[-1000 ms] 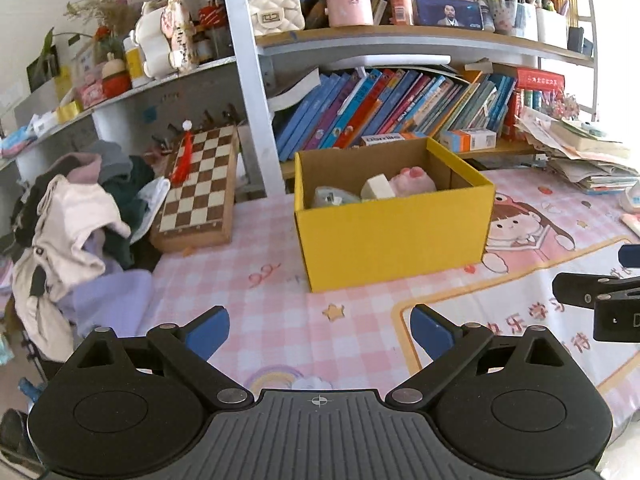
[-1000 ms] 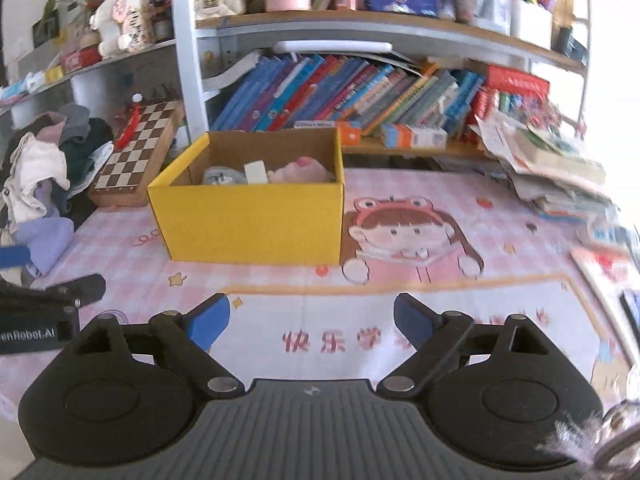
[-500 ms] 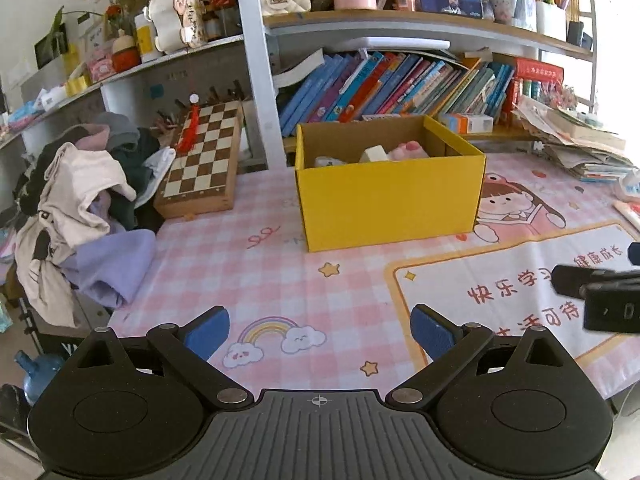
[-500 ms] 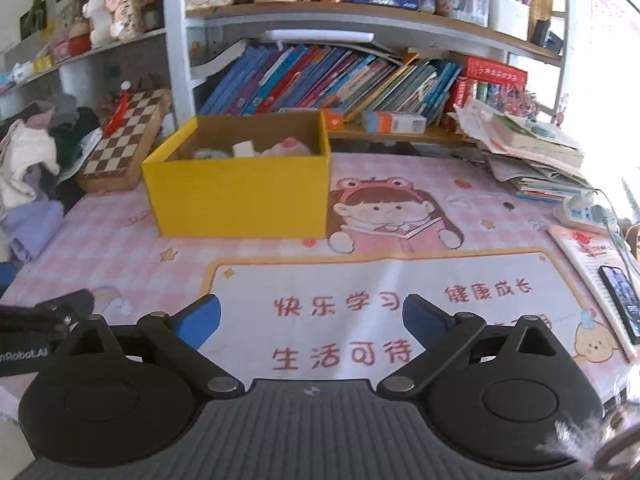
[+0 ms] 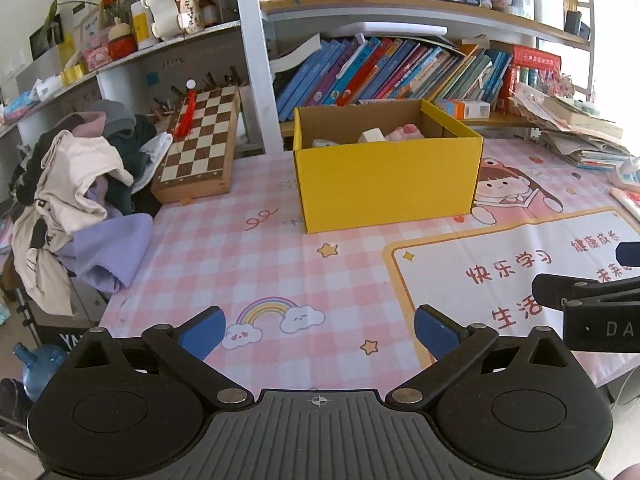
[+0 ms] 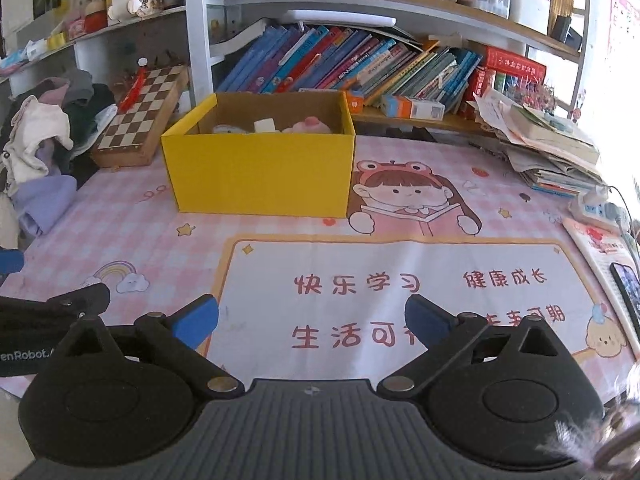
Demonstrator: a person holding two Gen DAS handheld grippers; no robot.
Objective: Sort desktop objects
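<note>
An open yellow cardboard box (image 5: 386,184) stands on the pink checked table mat (image 5: 256,264). It holds a pink plush toy (image 5: 402,134) and a white block (image 5: 372,136). My left gripper (image 5: 318,330) hangs open over the mat's near edge, well short of the box and with nothing between its blue pads. In the right wrist view the box (image 6: 260,176) lies ahead to the left. My right gripper (image 6: 312,320) is over the white printed panel; its jaws are opening and hold nothing. One of its fingers (image 5: 560,292) shows at the left view's right edge.
A folded chessboard (image 5: 198,148) leans left of the box, beside a heap of clothes (image 5: 80,188). Slanted books (image 5: 380,72) fill the shelf behind. A stack of papers (image 6: 552,148), a power strip (image 6: 596,208), a booklet (image 6: 600,248) and a phone (image 6: 626,284) line the right side.
Both grippers have drawn back from the yellow box, which now looks smaller and farther off. More of the mat shows in front. The right jaws have spread a little wider.
</note>
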